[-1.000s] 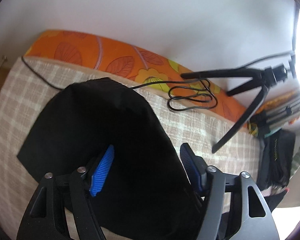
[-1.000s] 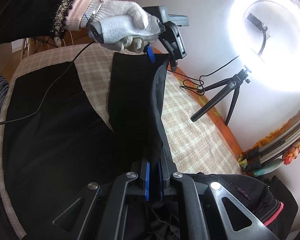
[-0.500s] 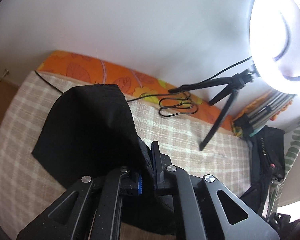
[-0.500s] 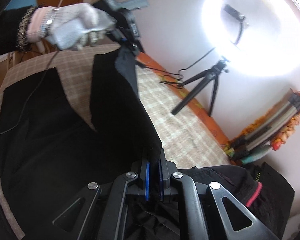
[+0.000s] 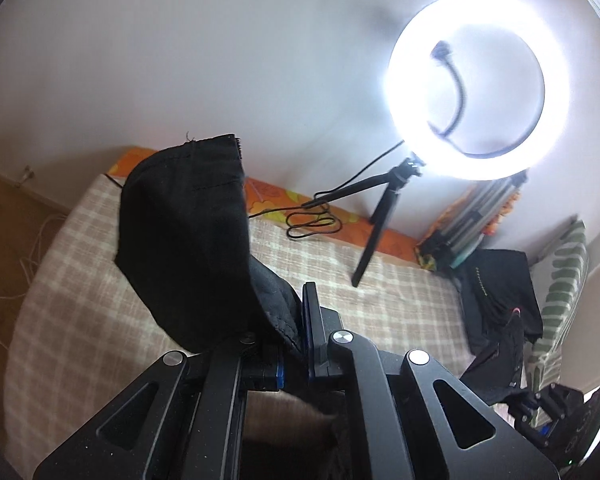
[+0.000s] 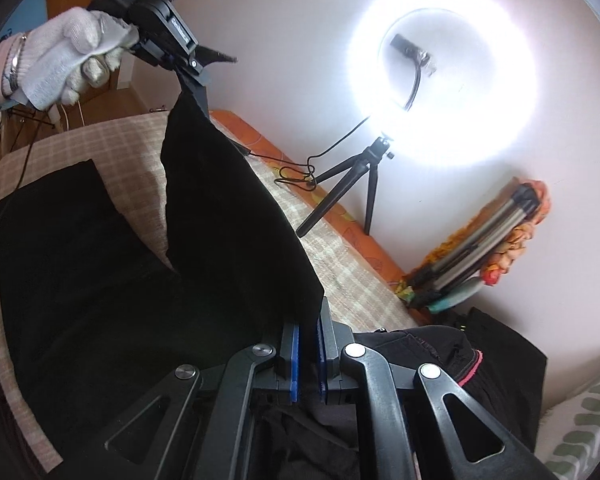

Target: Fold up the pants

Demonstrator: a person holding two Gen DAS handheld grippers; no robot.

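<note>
The black pants [image 6: 236,216] lie partly on the checked bed [image 6: 340,264]; one leg is lifted off it and stretched between my two grippers. My left gripper [image 5: 296,320] is shut on the hem end of that leg [image 5: 188,232], which hangs over its fingers. In the right wrist view it [image 6: 194,80] is held high in a white-gloved hand. My right gripper [image 6: 308,344] is shut on the same leg's edge near the waist. The other leg [image 6: 68,240] lies flat on the bed.
A lit ring light [image 6: 440,80] on a small black tripod [image 6: 340,196] stands on the bed's far edge by the white wall, its cable [image 5: 312,224] coiled beside it. Folded tripods [image 6: 480,248] and dark clothes [image 6: 480,352] lie at the right.
My left gripper closed on the leg's end and rose, lifting it off the bed. My right gripper stayed shut on the pants and tilted upward with it.
</note>
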